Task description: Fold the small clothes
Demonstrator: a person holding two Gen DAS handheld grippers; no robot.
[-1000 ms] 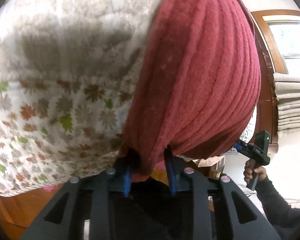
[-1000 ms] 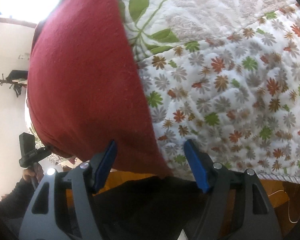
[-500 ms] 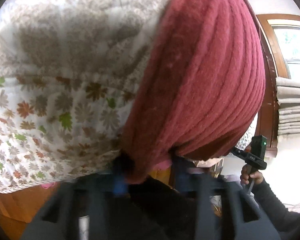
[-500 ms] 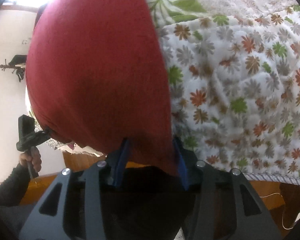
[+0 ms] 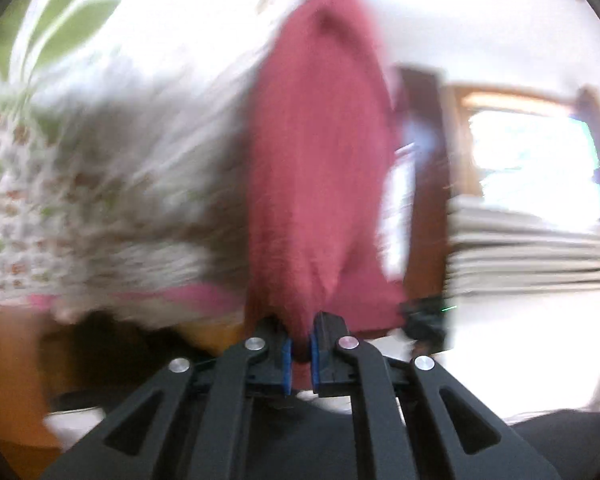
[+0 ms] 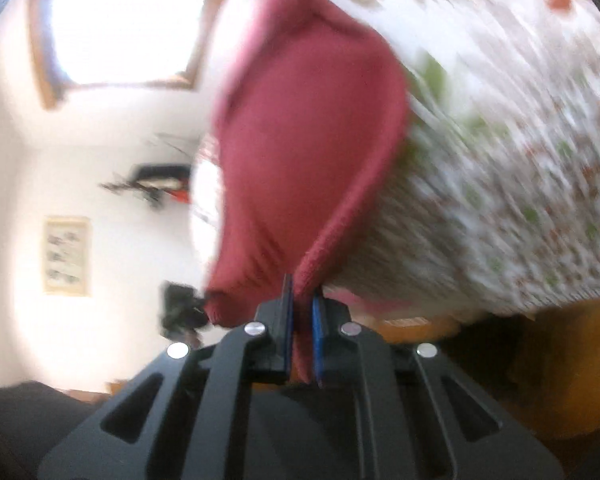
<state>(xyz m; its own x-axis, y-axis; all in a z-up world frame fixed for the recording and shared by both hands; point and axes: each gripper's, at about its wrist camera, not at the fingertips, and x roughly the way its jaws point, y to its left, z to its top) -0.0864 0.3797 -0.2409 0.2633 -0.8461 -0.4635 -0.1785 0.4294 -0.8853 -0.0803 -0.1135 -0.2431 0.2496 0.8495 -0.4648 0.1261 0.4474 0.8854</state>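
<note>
Both views were badly smeared, so detail was thin. Left tool [image 5: 299,350] had its blue pads drawn narrow on a bunched corner of the red garment [image 5: 320,168], which ran from the pads toward 12 o'clock in the left wrist view. Right tool [image 6: 300,320] was likewise pinched close on a rolled edge of the same red garment [image 6: 300,136]; there the cloth bellied out toward 11 o'clock in a loose pouch. The garment sat partly raised off the flowered quilt [image 6: 520,160], which filled 1 to 4 o'clock in the right view and 8 to 11 o'clock in the left [image 5: 80,200]; whether the far end touched the quilt could not be told. A dark shape at 9 o'clock low in the right view, near the cloth's other corner, was probably the other tool (too blurred to be sure). Judgement: the step in hand was carrying the near edge over to make a fold. To do it well, both grips should hold firm until the edge is laid down, the two corners should travel level and at equal pace so the edge stays straight, and light tension between them should flatten that sagging pouch before it lands. The risk seen was a thin bite on the rolled hem slipping, or a crooked crease from one side leading.
</note>
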